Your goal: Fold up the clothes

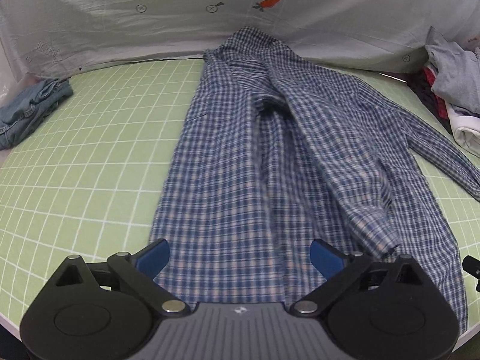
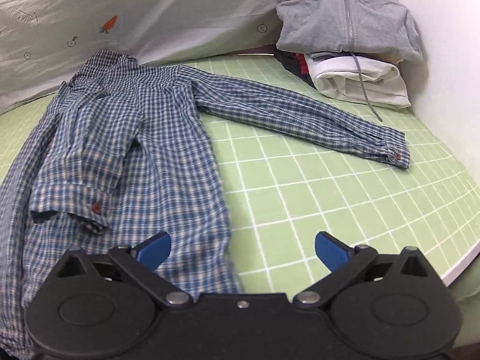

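Blue checked shirt [image 2: 168, 138] flat on green grid mat, one sleeve folded across, other outstretched.

Both cameras ride low behind their own fingers, looking forward and steeply down across the green gridded counter [image 1: 90, 150] toward its far edge and the hanging sheet [image 1: 180, 30]. The left view sits close over the checked shirt [image 1: 240, 165]; the right view faces the far right corner. Both share the shirt [image 2: 135, 150] and the folded pile [image 2: 354, 69].

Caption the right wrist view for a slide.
Open right gripper above plaid shirt, one sleeve still outstretched.
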A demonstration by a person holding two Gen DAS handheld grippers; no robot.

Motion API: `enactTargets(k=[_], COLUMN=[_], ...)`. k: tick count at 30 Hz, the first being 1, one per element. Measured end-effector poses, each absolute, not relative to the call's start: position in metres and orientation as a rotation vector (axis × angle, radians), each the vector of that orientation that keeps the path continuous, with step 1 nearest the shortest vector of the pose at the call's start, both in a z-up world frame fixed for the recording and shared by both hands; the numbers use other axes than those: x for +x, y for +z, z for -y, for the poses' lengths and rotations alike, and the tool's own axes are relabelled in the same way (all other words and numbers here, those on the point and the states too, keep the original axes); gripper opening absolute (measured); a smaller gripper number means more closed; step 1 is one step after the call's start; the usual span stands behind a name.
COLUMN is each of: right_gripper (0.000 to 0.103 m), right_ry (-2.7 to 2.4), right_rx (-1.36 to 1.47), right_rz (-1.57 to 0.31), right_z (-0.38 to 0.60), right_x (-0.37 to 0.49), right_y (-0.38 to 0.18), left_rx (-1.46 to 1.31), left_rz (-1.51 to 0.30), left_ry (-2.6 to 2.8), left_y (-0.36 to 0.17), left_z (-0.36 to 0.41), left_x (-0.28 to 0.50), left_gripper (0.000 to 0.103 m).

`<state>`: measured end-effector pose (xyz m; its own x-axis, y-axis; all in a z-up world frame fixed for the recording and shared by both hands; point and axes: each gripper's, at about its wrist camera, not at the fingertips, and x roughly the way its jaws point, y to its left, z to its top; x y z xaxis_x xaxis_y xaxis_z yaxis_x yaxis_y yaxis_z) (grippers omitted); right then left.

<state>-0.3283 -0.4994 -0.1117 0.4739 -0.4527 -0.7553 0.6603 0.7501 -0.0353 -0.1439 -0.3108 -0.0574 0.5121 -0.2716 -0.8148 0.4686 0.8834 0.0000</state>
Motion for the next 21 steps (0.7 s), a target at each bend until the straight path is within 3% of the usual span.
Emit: enactTargets(k=[10,13,15,16,18,21], right_gripper=[0.103,0.103,0.103,0.103,0.103,0.103], right_ry=[-0.751,-0.736,-0.726,-0.725,-0.724,-0.734], right_rx=[0.365,0.373,0.381,0.383,0.389,0.399], right_rz=[-0.868,-0.882,-0.891,-0.891,-0.891,-0.889], right_z=[0.575,0.581,0.585,0.586,0.589,0.591], right_x=[-0.355,-0.359,-0.362,-0.364,-0.367,-0.371], right_y=[-0.131,-0.136,-0.138,-0.138,-0.139,-0.14], left_rx=[0.121,0.075,0.037,0.017,-0.011,-0.043], left_rz=[-1.004,-1.059,-1.102,-1.123,-1.149,-1.149], left_ry=[-0.54,-0.56,-0.56,-0.56,-0.56,-0.581], left_y=[-0.058,-0.068,-0.076,-0.08,-0.085,-0.083], left_z=[0.372,0.379,0.38,0.381,0.381,0.38], left_x=[-0.15,-0.149,-0.147,-0.146,-0.145,-0.144], left_gripper=[0.096,0.074,0.052,0.048,0.017,0.002])
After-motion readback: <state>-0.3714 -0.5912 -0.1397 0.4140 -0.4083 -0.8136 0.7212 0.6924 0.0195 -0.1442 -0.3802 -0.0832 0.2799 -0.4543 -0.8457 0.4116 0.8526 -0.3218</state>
